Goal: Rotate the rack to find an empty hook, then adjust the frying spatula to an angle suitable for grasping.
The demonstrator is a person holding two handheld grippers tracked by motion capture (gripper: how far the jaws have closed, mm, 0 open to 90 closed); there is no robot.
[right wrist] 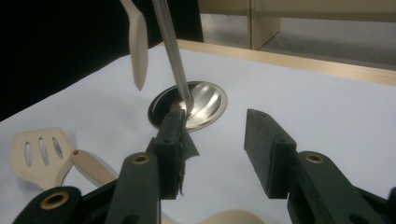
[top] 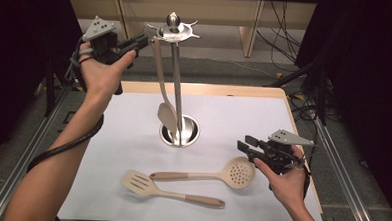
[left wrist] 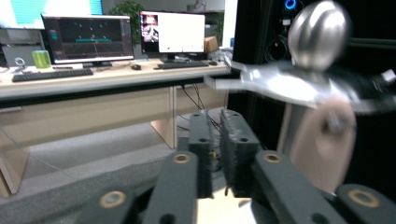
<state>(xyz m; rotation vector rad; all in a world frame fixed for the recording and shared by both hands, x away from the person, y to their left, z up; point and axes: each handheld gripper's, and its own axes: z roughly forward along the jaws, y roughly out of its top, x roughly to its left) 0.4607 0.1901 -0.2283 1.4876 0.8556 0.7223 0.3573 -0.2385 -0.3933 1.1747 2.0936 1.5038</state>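
The utensil stand rises from the middle of the white table, its pole and round base blocking the centre. From its top ring a beige spoon hangs down the left side of the pole, narrowing the way in there. The left gripper is up beside the ring's left edge. In front of the stand, a skimmer and a slotted spatula lie across the near table. The right gripper sits right of the stand, just above the skimmer's head. Behind and to the far left and right of the stand, bare table gives open passage.
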